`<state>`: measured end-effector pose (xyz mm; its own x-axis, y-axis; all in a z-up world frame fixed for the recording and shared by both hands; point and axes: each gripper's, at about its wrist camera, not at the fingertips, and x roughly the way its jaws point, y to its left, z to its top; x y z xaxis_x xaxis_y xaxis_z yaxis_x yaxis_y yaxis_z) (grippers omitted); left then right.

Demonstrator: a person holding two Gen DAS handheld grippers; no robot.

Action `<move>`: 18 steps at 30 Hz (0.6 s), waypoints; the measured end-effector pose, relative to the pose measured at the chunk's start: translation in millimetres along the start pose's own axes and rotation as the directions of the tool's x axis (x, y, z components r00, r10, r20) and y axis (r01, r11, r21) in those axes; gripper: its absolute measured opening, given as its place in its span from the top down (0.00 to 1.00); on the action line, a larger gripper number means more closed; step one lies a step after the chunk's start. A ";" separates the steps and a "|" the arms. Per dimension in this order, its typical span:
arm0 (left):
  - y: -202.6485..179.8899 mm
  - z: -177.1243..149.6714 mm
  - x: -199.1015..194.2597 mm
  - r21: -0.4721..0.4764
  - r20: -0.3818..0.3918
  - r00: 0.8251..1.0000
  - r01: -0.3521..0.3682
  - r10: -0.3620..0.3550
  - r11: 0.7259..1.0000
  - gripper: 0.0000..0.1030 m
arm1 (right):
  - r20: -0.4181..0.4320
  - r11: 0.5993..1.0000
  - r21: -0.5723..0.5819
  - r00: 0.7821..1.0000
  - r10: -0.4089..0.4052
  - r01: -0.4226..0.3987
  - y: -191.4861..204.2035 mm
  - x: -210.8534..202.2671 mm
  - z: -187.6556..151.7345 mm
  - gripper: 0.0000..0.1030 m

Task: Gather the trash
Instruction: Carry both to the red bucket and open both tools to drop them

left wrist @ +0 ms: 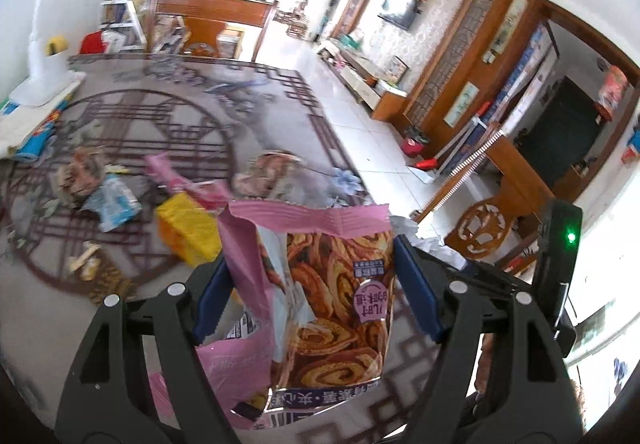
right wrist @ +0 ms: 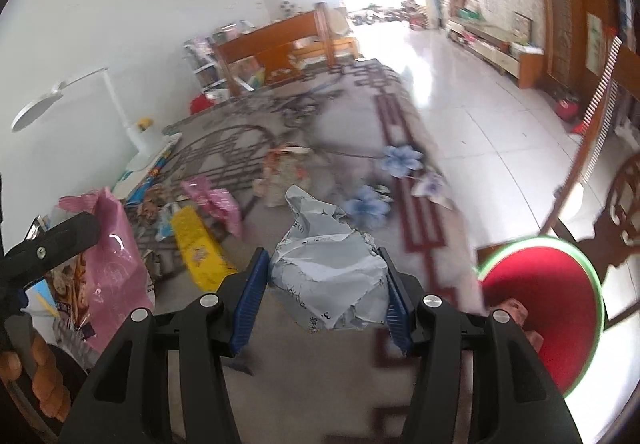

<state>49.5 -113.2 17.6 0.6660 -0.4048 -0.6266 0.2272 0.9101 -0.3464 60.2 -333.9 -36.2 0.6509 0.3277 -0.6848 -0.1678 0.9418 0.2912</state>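
Note:
My left gripper (left wrist: 316,292) is shut on a pink snack bag (left wrist: 320,296) printed with spiral pastries and holds it above the patterned carpet (left wrist: 208,123). The bag also shows in the right wrist view (right wrist: 108,264) at the left. My right gripper (right wrist: 322,286) is shut on a crumpled grey paper ball (right wrist: 328,276), also held above the carpet. More trash lies on the carpet: a yellow packet (left wrist: 188,228) (right wrist: 198,248), a pink wrapper (left wrist: 168,175) (right wrist: 212,203), a light blue wrapper (left wrist: 114,199) and brown crumpled wrappers (left wrist: 80,175).
A red stool with a green rim (right wrist: 548,308) stands close at the right. A white floor lamp (right wrist: 116,99) and books stand by the left wall. A wooden bench (left wrist: 212,19) lies beyond the carpet. White tiled floor (right wrist: 480,115) runs along the right, past carved wooden furniture (left wrist: 484,232).

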 end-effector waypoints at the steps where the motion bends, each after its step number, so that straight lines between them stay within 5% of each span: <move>1: -7.0 -1.0 4.5 0.013 -0.005 1.000 0.008 -0.008 1.000 0.29 | -0.002 1.000 0.014 1.000 -0.015 0.015 -7.8 -2.3 0.3 0.50; 18: -104.7 2.4 82.0 0.122 -0.098 0.988 0.131 -0.120 0.984 0.29 | 0.043 0.930 0.311 0.975 -0.219 0.195 -121.6 -50.3 -1.8 0.49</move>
<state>82.0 -241.5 4.1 0.5610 -0.5174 -0.6463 0.3973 0.8531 -0.3382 46.5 -464.8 -38.3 0.7028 0.1103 -0.7028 0.2014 0.9166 0.3453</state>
